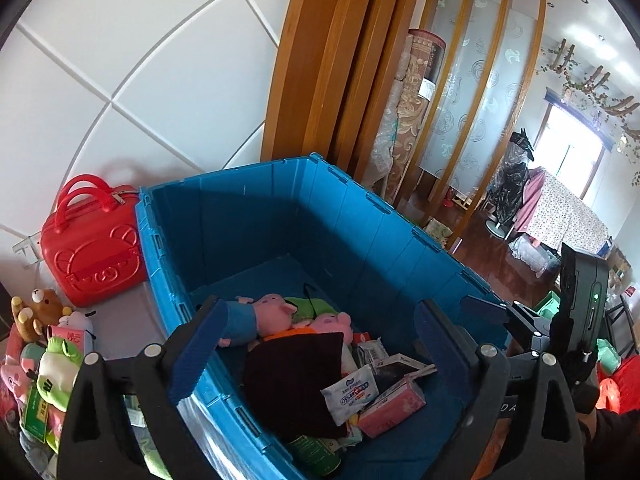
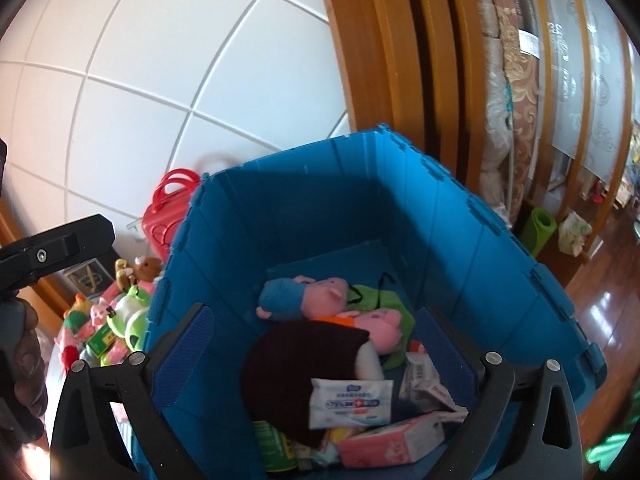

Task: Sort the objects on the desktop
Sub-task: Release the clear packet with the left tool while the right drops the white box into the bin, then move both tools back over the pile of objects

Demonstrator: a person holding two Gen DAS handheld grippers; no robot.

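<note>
blue crate (image 1: 256,216) fills the middle of both wrist views, open top, sat on the desk against the white wall (image 1: 120,60). both claws hang over its near rim, jaws spread wide, nothing between the pads: left gripper (image 1: 312,344), right gripper (image 2: 312,352). looks like a drop has just finished, so the step in hand is likely going back for the next item.

to do it well: keep the jaws wide, lift clear of the rim before swinging out to the 9 o'clock side, pick one loose toy rather than digging into the pile.

crate contents, left view: pink pig plush in blue (image 1: 260,312) at 12 o'clock of the heap, second pink plush (image 1: 332,322) just beside it, dark cloth (image 1: 296,384) in the centre on top, wipes packet (image 1: 352,394) at 4 o'clock, pink tissue pack (image 1: 394,410) touching it, green can (image 1: 316,454) at 6 o'clock, half buried.

outside, at 9 o'clock: unsorted plush pile (image 1: 44,360) with a green frog toy (image 1: 54,368). red case (image 1: 92,248) stands at 10 o'clock, touching the crate wall.
</note>
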